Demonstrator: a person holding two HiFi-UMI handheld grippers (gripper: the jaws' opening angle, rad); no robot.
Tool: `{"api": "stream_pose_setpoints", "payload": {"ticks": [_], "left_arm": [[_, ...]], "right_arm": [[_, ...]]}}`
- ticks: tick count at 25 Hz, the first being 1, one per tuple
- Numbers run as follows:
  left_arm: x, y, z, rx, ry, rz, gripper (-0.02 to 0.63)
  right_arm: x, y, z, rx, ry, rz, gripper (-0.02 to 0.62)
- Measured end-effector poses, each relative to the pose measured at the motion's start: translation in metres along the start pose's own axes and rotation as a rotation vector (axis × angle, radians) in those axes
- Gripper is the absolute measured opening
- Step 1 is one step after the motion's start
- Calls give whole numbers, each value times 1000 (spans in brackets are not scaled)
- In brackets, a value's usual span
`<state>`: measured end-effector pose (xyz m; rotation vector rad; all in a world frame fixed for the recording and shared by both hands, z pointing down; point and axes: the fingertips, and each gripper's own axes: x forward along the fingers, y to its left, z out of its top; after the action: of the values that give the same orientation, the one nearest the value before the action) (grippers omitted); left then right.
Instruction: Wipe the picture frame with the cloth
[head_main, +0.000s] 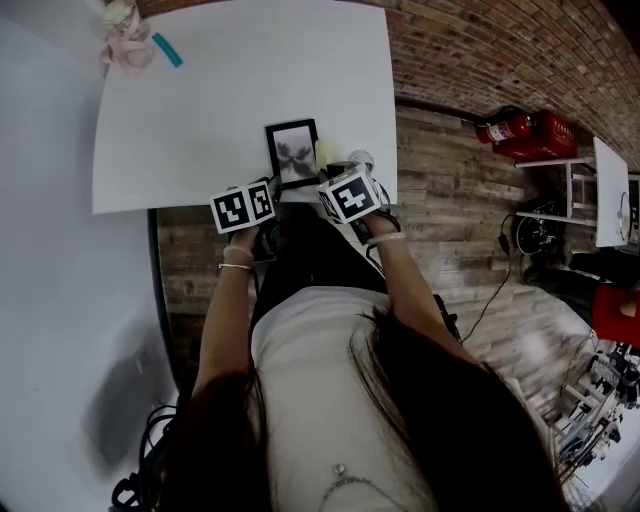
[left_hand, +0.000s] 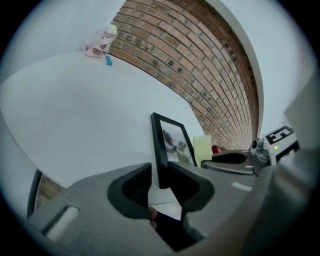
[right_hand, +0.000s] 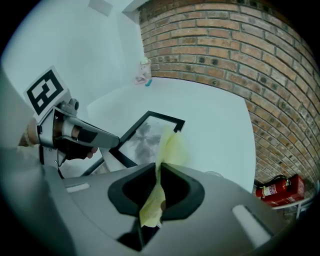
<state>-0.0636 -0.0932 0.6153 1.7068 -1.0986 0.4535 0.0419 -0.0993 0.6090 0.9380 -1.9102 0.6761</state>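
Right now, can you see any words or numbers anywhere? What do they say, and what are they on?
None can be read.
Label on the fire extinguisher: too small to read.
Inside the picture frame: a grey picture, no words.
The cloth: plain yellow.
Cubes on the left gripper and right gripper: square patterns, not letters.

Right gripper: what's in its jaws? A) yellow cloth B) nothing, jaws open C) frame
A: in the right gripper view, the right gripper has its jaws closed on the cloth, while the frame sits clamped in the left gripper.
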Motion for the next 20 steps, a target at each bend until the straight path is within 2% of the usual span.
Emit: {"api": "stream_pose_setpoints", "payload": {"ticks": [20], "left_arm": [[-3, 2, -1, 3, -6, -1, 103]], "right_arm": [[-8, 15, -18, -24, 14, 19, 37]]}}
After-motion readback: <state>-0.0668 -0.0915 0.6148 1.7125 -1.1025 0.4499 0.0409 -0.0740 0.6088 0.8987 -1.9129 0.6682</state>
